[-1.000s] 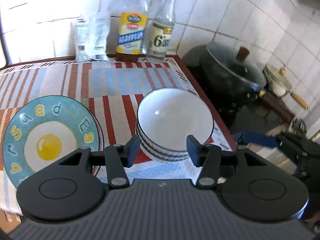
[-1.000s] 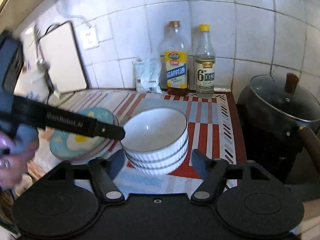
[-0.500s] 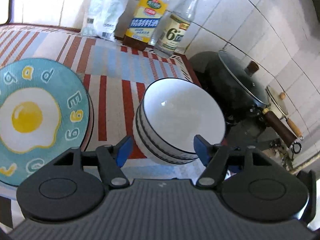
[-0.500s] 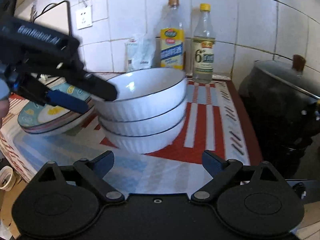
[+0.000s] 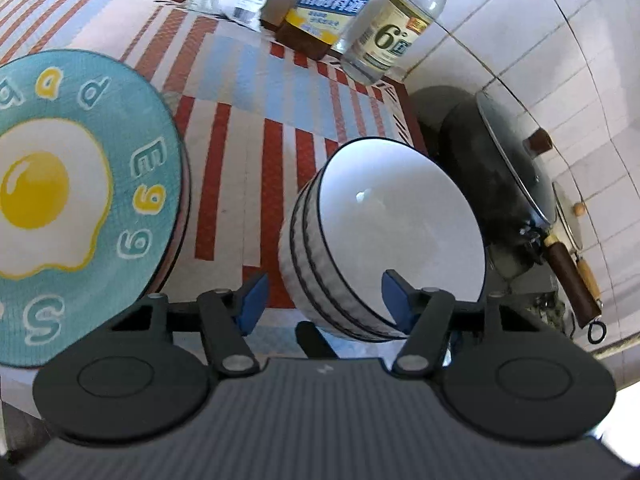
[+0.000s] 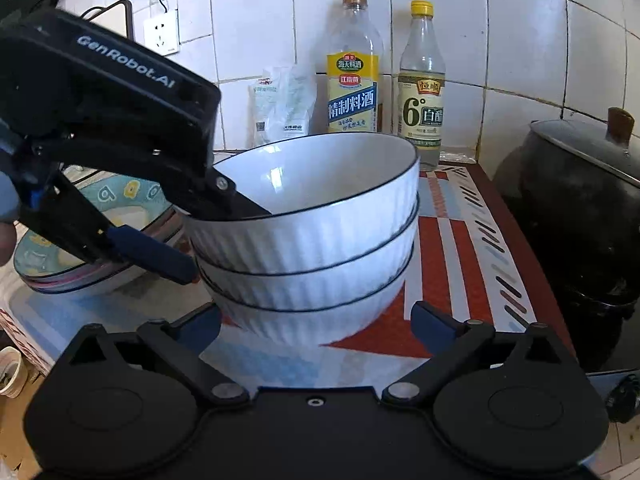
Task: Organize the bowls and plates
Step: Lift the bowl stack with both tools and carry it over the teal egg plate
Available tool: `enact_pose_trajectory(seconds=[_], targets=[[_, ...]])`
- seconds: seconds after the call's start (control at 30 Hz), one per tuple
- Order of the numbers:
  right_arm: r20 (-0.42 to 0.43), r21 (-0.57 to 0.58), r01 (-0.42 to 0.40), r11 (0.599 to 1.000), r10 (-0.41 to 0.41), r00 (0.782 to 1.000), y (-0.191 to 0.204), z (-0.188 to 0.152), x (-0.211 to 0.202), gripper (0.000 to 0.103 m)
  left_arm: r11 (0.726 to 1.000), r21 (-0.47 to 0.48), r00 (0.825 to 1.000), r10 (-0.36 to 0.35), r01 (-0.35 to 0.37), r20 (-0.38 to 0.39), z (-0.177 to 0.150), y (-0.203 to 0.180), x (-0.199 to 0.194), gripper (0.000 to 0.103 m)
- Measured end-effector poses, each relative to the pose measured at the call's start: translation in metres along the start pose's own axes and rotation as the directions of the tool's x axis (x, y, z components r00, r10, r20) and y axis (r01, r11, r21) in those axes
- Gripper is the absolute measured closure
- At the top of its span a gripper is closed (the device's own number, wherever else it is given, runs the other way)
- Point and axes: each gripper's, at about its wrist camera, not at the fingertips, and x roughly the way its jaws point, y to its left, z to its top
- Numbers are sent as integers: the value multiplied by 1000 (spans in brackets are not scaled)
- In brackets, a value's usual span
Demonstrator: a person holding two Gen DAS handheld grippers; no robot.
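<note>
Right gripper (image 6: 316, 322) was down low with its jaws wide apart, sitting either side of the bottom bowl of the bowl stack (image 6: 308, 240), not touching it as far as I could tell. That stack was three white ribbed bowls nested together on the striped tabletop (image 6: 452, 248). The left gripper (image 6: 208, 240) came in from the left with its jaws apart too, straddling the top bowl's rim: one finger dipped inside the bowl, the blue-tipped one outside against the wall. Couldn't tell if it was actually pinching.

From the left wrist cam, the stack (image 5: 384, 240) sat between the open left gripper (image 5: 322, 300) tips, and just left of it was the egg plate (image 5: 80, 200), teal with a fried egg print, on top of a few other plates.

Further back by the tiled wall: a bag (image 6: 284, 106), a wine bottle (image 6: 354, 68) and a vinegar bottle (image 6: 422, 84). Black pot (image 6: 576, 204) with a lid was off to the right of the tabletop
</note>
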Motion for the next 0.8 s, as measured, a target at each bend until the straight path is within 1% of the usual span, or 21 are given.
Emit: enact_pose_trajectory(seconds=[0.07,0.17,0.23,0.3,0.37,0.43,0.53,0.57,0.67,0.73,0.8], targets=[[-1,3,-11,1000,11,1000,-1,-1,4,0,1000,20,1000,2,-1,-9,1,-1,5,50],[-8,19,-26,999,26,1000,-4,-1,11,0,1000,13,1000,8,-8,-14,3,1,10,54],[-8,3,-28,1000,28,1000,-2,1,12,0,1000,13,1000,9,-9,-16,4,3,11,57],[6,-28,-33,999,33,999,-1,2,12,1,999,36,1000,8,-8,-14,4,3,12,59],[19,-29,-50,998,51,999,-1,1,13,1,998,66,1000,23,-22,-6,3,3,13,63],[31,-21,-54,998,55,998,-1,0,12,1,996,87,999,32,-33,7,0,2,14,64],[54,-48,-40,998,42,998,3,-5,10,1,995,84,999,43,-45,27,-3,1,14,64],[58,-39,-44,998,46,997,2,-6,8,1,996,80,999,41,-44,34,-4,2,13,64],[55,-53,-46,998,49,997,2,-5,8,2,995,88,998,43,-47,45,-7,1,12,64],[52,-56,-52,997,55,997,2,-5,6,2,993,99,997,55,-59,45,-7,-2,12,64],[51,-69,-51,996,54,997,3,-4,4,3,993,91,997,67,-71,43,-7,-3,12,64]])
